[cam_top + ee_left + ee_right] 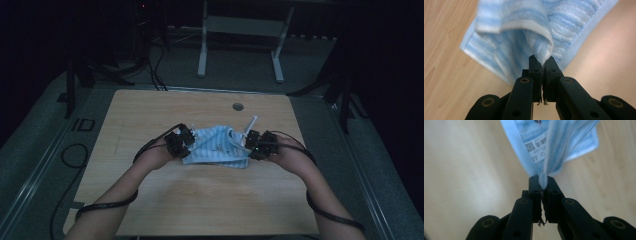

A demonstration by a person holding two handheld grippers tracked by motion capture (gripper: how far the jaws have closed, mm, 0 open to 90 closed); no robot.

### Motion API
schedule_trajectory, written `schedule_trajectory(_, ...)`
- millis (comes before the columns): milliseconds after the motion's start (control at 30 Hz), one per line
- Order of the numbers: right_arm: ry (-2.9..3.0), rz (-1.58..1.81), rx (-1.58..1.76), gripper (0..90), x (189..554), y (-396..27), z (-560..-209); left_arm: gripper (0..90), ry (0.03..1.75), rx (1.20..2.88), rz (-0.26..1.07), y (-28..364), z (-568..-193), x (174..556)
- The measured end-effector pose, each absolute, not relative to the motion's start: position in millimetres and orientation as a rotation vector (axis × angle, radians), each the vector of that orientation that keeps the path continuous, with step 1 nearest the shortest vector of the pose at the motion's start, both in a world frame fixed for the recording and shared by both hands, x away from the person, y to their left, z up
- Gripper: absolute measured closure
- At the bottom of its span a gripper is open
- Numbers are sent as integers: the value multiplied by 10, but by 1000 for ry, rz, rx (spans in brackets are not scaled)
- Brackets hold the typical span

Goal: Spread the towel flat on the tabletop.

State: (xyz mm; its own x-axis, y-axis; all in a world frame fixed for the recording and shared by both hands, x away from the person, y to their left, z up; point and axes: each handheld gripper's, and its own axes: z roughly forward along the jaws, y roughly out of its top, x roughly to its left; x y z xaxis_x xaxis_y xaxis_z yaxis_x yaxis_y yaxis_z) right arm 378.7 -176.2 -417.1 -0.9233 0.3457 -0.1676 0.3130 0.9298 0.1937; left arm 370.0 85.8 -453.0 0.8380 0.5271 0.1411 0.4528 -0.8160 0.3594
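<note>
— Dim room, pale wooden tabletop (150, 200), and that's all the backdrop you've got. Where's the cloth?

— Striped blue-and-white towel (215, 147) sits near the middle of the tabletop, bunched between my two hands. My left gripper (181, 141) is clamped on a fold at its left end; in the left gripper view the terry pinches right between the tips (543, 56). My right gripper (256, 144) is closed on the opposite end, where a thin edge near the printed care label (536, 151) runs into the jaws.

— So both have hold. What worries you?

— The right side, mostly. I judge that bite is shallow: only a narrow strip of hem is caught, so if I lift or pull outward too briskly it could slide free and that end would drop.

— And the left?

— Thicker there, a doubled fold. That holds better, but I may have taken two layers rather than one corner, so the towel could come up still folded instead of opening flat.

— Anything around it to snag on?

— A white loop or strap (250, 124) sticks up beside my right gripper; it might tangle with the trailing cable. Uneven pulling would also skew the towel, dragging its low side along the tabletop.
</note>
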Motion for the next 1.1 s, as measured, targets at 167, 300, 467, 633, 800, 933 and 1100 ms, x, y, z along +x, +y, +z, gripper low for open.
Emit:
schedule_trajectory(167,2893,309,541,851,3146,-1976,-4216,866,568,2745,253,912,-4482,3075)
schedule_trajectory(300,2977,294,523,801,2753,-2011,-4402,856,486,2823,43,966,-4715,2652)
schedule_trajectory(467,2996,198,489,662,2484,-2139,-4573,569,511,2852,-17,1123,-4832,2519)
schedule_trajectory(633,2931,272,580,629,2836,-2259,-4370,481,642,2821,65,1313,-4751,2742)
schedule_trajectory(800,2944,294,583,608,3232,-2125,-4383,455,724,2774,124,1342,-4714,3051)
schedule_trajectory(933,2959,259,561,599,3487,-1992,-4487,455,778,2757,133,1309,-4726,3286)
schedule_trajectory(1100,3014,204,594,559,3790,-1907,-4652,439,824,2772,120,1221,-4822,3548)
